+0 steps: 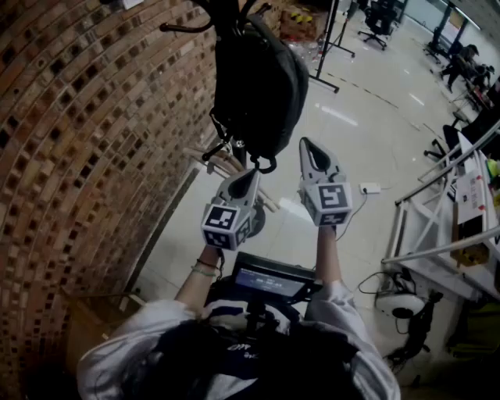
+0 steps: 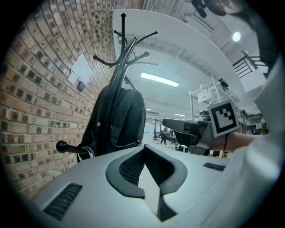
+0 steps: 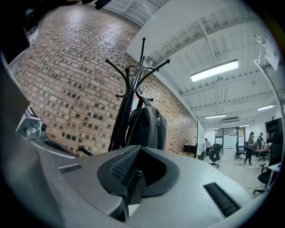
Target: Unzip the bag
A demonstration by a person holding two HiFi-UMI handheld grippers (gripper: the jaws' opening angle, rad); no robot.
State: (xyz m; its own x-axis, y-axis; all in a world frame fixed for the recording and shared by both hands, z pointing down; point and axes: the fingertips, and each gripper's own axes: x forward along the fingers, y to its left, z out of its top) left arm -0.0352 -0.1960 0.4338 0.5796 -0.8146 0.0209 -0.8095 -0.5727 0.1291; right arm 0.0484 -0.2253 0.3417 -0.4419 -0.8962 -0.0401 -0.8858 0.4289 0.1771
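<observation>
A black backpack (image 1: 259,78) hangs on a black coat rack (image 1: 183,27) against the brick wall. Its bottom edge is just above and beyond both grippers. My left gripper (image 1: 251,173) is shut with nothing in it, its tip just below the bag's lower loops. My right gripper (image 1: 306,144) is also shut and empty, just to the right of the bag's bottom. The left gripper view has the backpack (image 2: 124,116) ahead of the shut left gripper (image 2: 144,149). The right gripper's marker cube (image 2: 225,116) is at its right. In the right gripper view the backpack (image 3: 147,127) hangs beyond the shut right gripper (image 3: 139,151).
A brick wall (image 1: 86,141) fills the left. The rack's legs (image 1: 226,162) spread on the shiny floor under the bag. A white desk frame (image 1: 445,226) stands at the right, with a power strip (image 1: 369,188) on the floor near it. Office chairs (image 1: 380,19) are far back.
</observation>
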